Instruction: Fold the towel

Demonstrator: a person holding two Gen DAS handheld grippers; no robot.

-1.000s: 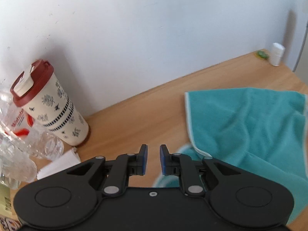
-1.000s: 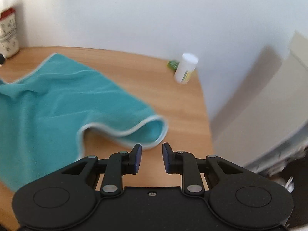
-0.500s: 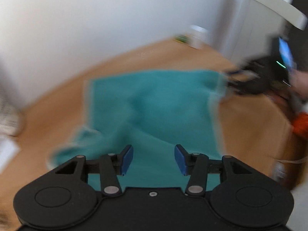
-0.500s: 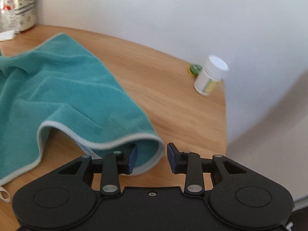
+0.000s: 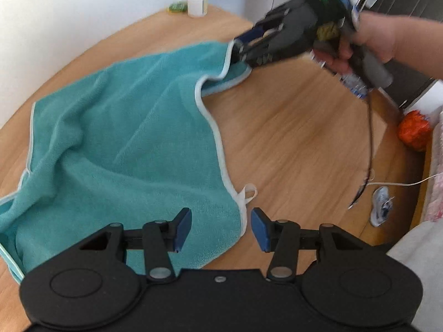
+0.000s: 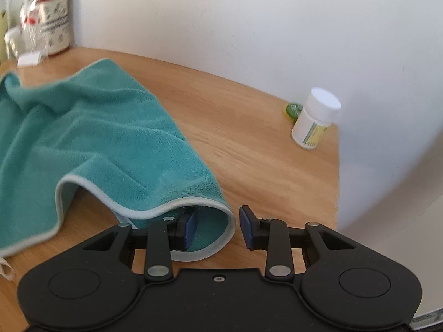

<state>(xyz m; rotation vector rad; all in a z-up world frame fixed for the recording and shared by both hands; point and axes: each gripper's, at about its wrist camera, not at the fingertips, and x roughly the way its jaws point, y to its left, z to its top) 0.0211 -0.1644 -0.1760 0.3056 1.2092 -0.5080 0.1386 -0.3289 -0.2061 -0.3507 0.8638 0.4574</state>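
1. The left gripper (image 5: 221,228) stands with its blue-padded fingers wide apart and nothing between them; it hangs over the near corner of the teal towel (image 5: 133,138), whose white-trimmed edge runs up between the two fingers; a small white hanging loop (image 5: 249,192) sticks out from that edge just ahead of the right finger.
2. The right gripper (image 6: 217,228) is also spread wide; a rolled-over corner of the towel (image 6: 97,132) lies between its fingers, curling around the left pad, while the right pad stands clear of the cloth; the jaws have not closed on it.
3. In the left wrist view the right gripper (image 5: 243,51) is seen at the towel's far corner, held by the person's hand (image 5: 360,41); the picture is blurred there.
4. The towel lies rumpled and unfolded on the wooden table (image 5: 299,127), with loose ridges across its middle and one edge lifted in a small arch.
5. Farther out, a white pill bottle (image 6: 315,119) stands near the wall with a small green object (image 6: 293,109) just beside it; a patterned cup with a red lid (image 6: 54,31) stands at the table's far left corner, blurred.
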